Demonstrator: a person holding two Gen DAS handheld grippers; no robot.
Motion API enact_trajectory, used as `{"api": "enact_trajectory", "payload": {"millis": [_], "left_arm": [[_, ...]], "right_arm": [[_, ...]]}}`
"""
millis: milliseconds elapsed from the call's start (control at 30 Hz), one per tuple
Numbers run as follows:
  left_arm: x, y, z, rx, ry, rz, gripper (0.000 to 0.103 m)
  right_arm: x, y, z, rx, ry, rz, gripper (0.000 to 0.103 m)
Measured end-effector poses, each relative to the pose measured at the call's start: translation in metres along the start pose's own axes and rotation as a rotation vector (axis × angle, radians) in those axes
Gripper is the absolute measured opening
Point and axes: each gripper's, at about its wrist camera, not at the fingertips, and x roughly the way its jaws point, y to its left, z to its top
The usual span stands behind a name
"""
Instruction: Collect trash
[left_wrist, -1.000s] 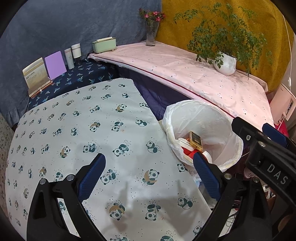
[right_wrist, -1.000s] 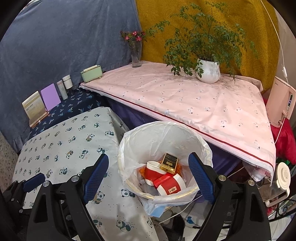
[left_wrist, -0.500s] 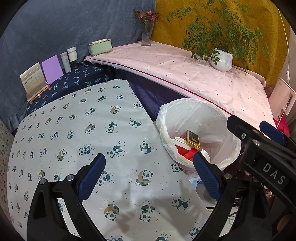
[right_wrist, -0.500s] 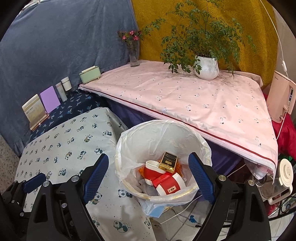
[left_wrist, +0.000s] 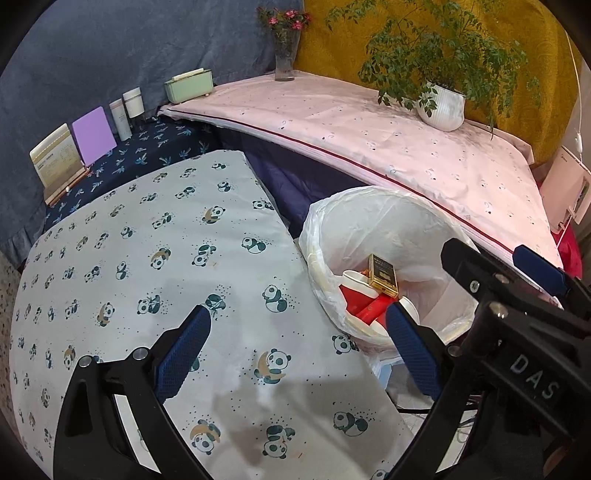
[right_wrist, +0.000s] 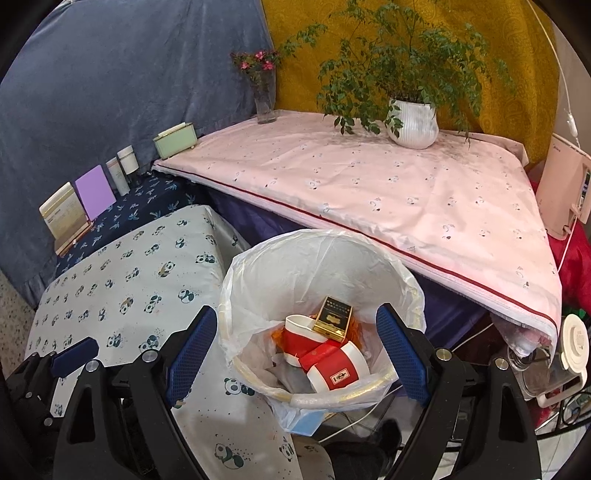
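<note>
Jaws wide, empty, above bin (right_wrist: 236, 280) rim.

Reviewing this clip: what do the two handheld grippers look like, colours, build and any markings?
Both are alike: a black plastic frame with two angled fingers, silver screws at the joints and textured blue pads on the inner faces. That holds for the left gripper and the right gripper. Seen from the left camera, the right gripper's body carries white raised letters "DAS". No hands, sleeves or cables on them show.

Each hand-held gripper (right_wrist: 295, 354) has black angular arms, silver screws and textured blue pads; one reads "DAS"
</note>
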Motion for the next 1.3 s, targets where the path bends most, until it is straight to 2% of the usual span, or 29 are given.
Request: {"api": "enact_trajectory", "payload": {"millis": [633,967,1300], "left_arm": [[0.037,-0.019,0.009,-0.005,0.063,0.017,0.091],[0.050,-0.020,0.009,-0.012,0.094,0.045,0.091],[0.044,-0.009,0.004,-0.029,0.115,0.074,0.091]], "right_arm": [[0.018,-0.015,0.003,-0.023,0.022,0.023,0.085],[0.021,-0.024,0.004,-0.063,0.031,0.001,0.085],[0.011,-0.025,0.002,-0.126,0.088,-0.043,0.085]]}}
